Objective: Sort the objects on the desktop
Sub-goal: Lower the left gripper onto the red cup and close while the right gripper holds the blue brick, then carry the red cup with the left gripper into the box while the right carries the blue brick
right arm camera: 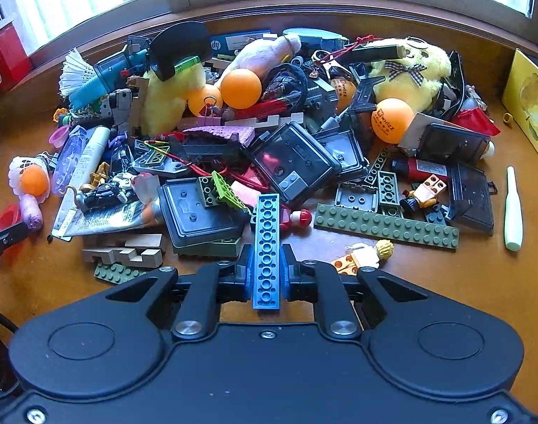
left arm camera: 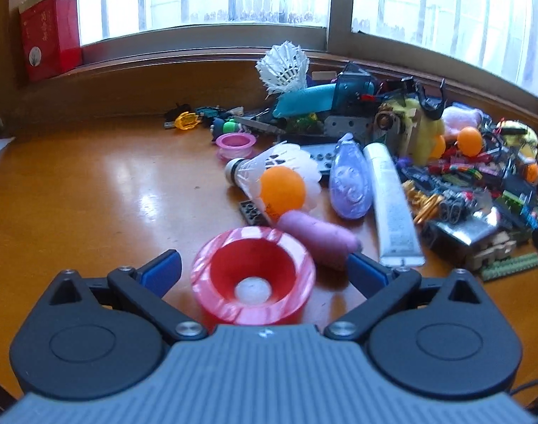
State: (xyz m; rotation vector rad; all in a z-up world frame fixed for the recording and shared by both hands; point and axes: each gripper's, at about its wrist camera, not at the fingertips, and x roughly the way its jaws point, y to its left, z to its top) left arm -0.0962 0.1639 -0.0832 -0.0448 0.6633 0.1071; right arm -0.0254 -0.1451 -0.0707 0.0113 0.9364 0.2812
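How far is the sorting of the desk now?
Little looks done: one big mixed pile remains. In hand: the right tongs are shut on a blue brick plate; the left tongs stand open around a red cup. Balls, shuttlecocks, plush toys and bricks are left.

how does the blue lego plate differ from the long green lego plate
The blue lego plate is clamped in the right gripper, lifted and pointing away from the camera; the green lego plate lies flat and loose on the desk, running sideways. The blue one shows its underside, the green one its studs. Both are long, narrow plates.
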